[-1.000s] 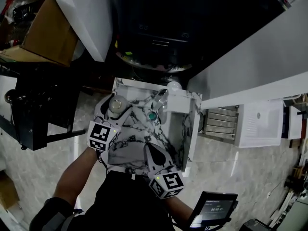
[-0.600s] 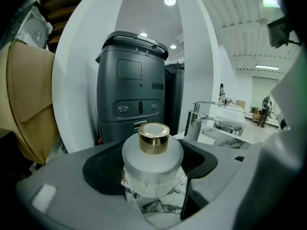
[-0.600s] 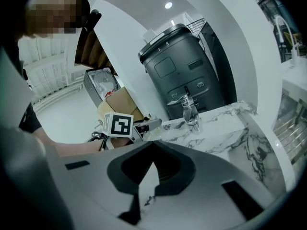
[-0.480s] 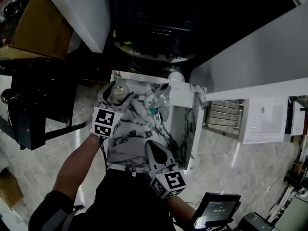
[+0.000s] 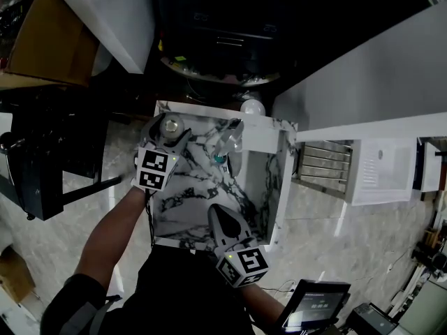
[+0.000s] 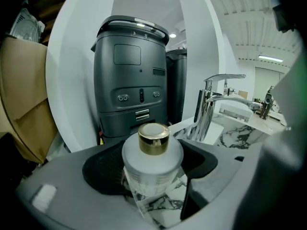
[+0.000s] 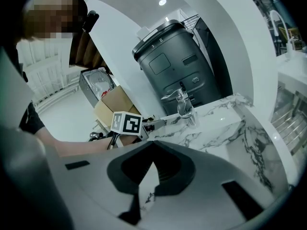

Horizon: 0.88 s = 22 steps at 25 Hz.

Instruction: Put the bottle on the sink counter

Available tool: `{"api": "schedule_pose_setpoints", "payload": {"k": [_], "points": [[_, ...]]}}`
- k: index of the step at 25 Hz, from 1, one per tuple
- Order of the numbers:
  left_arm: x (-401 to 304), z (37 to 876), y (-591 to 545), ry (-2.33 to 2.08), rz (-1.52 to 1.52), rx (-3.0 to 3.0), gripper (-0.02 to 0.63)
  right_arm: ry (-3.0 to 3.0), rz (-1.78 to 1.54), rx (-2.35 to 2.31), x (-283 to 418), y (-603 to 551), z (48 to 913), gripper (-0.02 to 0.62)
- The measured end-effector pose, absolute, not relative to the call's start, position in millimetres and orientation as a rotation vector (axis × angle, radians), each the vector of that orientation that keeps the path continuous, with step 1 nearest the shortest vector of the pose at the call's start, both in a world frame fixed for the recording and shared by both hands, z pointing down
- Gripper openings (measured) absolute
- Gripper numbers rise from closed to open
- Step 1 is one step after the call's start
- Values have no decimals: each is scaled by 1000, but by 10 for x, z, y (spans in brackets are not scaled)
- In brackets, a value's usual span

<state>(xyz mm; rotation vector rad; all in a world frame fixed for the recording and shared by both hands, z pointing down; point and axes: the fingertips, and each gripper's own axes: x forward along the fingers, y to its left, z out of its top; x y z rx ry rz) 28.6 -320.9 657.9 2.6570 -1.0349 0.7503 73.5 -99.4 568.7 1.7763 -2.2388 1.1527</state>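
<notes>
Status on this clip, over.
Left claw shut on bottle, upright over counter. Right claw shut, empty. Faucet alongside, apart.

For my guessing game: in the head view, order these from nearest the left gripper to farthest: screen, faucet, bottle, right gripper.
1. bottle, between its jaws
2. faucet, just to the right
3. right gripper, lower in the picture
4. screen, bottom right corner
</notes>
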Motion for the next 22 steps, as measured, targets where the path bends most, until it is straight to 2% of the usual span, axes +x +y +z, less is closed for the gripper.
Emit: {"api": "schedule_pose_setpoints", "payload": {"k": [22], "points": [[260,6852,-3350,-1142,975,2434,339,-2263,1148,1755,729,-929,5610,-5]]}}
